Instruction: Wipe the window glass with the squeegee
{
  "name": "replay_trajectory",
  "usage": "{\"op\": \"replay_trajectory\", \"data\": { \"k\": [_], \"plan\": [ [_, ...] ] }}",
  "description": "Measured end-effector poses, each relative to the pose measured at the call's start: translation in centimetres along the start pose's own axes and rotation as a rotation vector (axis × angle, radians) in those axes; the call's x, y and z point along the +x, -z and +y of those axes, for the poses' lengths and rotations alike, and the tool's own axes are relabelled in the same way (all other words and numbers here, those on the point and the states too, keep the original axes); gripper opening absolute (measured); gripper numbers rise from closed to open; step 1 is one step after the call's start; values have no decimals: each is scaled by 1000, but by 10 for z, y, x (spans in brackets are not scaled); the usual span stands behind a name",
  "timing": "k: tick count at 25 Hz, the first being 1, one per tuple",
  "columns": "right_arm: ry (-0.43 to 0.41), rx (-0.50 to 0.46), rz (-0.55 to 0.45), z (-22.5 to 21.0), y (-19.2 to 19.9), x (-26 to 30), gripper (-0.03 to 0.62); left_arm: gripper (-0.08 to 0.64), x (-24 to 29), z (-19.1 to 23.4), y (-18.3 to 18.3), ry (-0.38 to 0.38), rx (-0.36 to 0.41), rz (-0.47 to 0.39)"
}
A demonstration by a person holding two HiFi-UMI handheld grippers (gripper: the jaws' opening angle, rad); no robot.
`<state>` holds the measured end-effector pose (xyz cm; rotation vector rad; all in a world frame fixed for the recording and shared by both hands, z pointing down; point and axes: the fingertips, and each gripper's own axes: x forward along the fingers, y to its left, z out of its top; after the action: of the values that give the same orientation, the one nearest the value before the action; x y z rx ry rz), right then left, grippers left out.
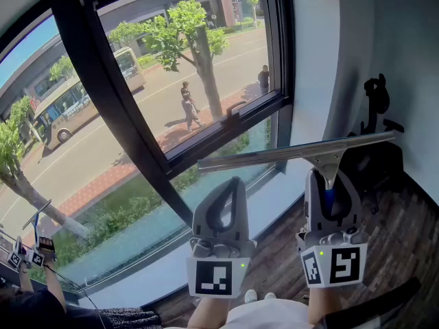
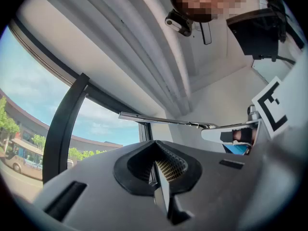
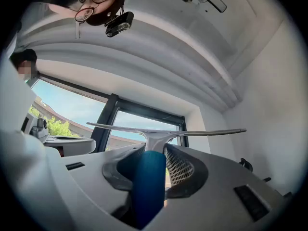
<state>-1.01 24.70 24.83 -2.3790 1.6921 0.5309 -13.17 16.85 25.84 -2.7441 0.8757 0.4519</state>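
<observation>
In the head view a squeegee with a long metal blade (image 1: 295, 151) and a blue handle (image 1: 329, 200) is held level in front of the lower window pane (image 1: 137, 218). My right gripper (image 1: 330, 178) is shut on the handle. The blade's left end sits near the glass; I cannot tell if it touches. The right gripper view shows the blue handle (image 3: 149, 186) between the jaws of the right gripper (image 3: 156, 153), with the blade (image 3: 163, 131) across them. My left gripper (image 1: 235, 181) is shut and empty, left of the squeegee. The left gripper view shows the left gripper (image 2: 156, 161) and the blade (image 2: 163, 121) beyond.
A thick black window frame (image 1: 116, 108) slants between panes, with a street and trees outside. A white sill (image 1: 226, 232) runs below the glass. To the right are a white wall (image 1: 315, 46), a black stand-like object (image 1: 376, 108) and wood flooring (image 1: 384, 238).
</observation>
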Motion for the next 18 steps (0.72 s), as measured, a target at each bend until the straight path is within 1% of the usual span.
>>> {"op": "replay_trajectory", "data": {
  "k": [7,18],
  "plan": [
    [5,10,3,-1,4,1,127,2,1,2,2,-1,17,1],
    [13,46,3,-1,6,2,127,2,-1,7,8,0,14,24]
  ]
}}
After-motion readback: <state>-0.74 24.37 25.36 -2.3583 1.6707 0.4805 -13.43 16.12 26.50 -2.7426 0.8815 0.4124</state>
